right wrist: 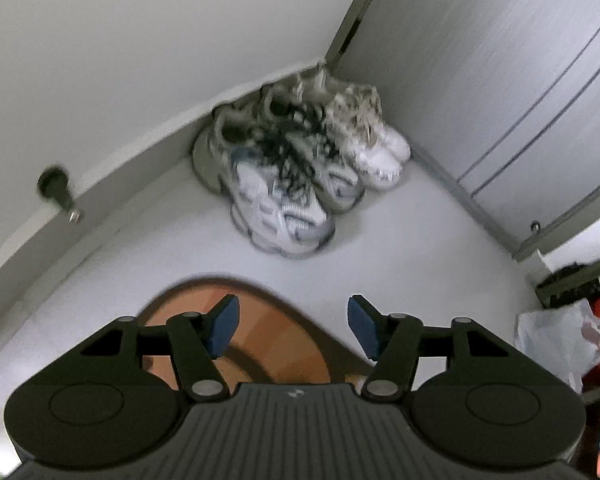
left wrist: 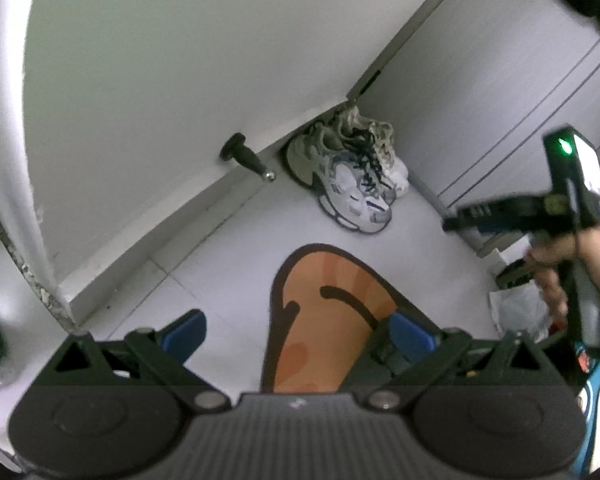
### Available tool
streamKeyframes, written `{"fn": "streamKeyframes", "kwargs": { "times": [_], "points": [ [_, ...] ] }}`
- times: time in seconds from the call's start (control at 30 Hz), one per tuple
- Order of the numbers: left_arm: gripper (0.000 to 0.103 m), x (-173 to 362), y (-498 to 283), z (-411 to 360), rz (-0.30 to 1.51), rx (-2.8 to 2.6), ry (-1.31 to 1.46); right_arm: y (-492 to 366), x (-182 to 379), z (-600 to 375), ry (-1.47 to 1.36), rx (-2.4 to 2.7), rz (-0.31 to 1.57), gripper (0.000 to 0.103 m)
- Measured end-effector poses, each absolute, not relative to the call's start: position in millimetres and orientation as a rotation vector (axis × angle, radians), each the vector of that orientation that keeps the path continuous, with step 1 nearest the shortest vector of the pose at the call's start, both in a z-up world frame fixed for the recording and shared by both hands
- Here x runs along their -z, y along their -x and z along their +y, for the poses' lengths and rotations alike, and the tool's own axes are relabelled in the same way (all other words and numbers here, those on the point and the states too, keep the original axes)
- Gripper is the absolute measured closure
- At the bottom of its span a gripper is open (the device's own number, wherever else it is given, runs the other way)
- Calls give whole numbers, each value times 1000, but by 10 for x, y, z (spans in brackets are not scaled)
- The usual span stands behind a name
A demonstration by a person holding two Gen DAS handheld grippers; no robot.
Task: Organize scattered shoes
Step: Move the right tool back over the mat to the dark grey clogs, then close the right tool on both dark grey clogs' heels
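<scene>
both pairs of blue fingers stand apart with nothing between them: the left gripper point(left wrist: 296, 334) hangs wide over an orange mat point(left wrist: 324, 320), and the right gripper point(right wrist: 294, 326) hangs over the same mat's edge, its jaws less wide. a hand point(left wrist: 556, 264) holds the right gripper at the right edge of the left view. the shoes point(right wrist: 296, 168) sit bunched in the corner where wall and door meet, toes toward the mat, touching one another. a black door stop point(left wrist: 246, 156) juts from the baseboard beside them. a white plastic bag point(right wrist: 560, 340) lies well to the right.
</scene>
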State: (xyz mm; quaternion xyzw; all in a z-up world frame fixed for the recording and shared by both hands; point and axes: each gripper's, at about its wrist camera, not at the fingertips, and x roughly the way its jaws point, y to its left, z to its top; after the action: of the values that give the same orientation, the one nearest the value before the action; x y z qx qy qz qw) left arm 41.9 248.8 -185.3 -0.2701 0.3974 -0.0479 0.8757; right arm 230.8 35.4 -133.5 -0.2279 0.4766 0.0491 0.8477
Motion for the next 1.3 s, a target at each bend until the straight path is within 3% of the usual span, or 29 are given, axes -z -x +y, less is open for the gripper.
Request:
{"fn": "streamKeyframes", "kwargs": {
  "times": [0.37,0.93,1.0,1.07,1.3],
  "points": [
    [3,1885,-323,2465,835,73,543,-2049,2009,-220,346,-22,1245,37],
    [3,1914,-351,2455,839,42,521,-2189,2574,-916,261,110,1399,37],
    [3,1934,-365,2442,843,32,524,-2210,2631,-977,196,119,1430,39],
    [3,1963,-404,2422,858,36,545,-2224,2702,-1034,128,130,1470,48],
    [3,1962,-624,2207,881,62,497,-2263,2964,-1098,95,181,1542,50]
  ]
}}
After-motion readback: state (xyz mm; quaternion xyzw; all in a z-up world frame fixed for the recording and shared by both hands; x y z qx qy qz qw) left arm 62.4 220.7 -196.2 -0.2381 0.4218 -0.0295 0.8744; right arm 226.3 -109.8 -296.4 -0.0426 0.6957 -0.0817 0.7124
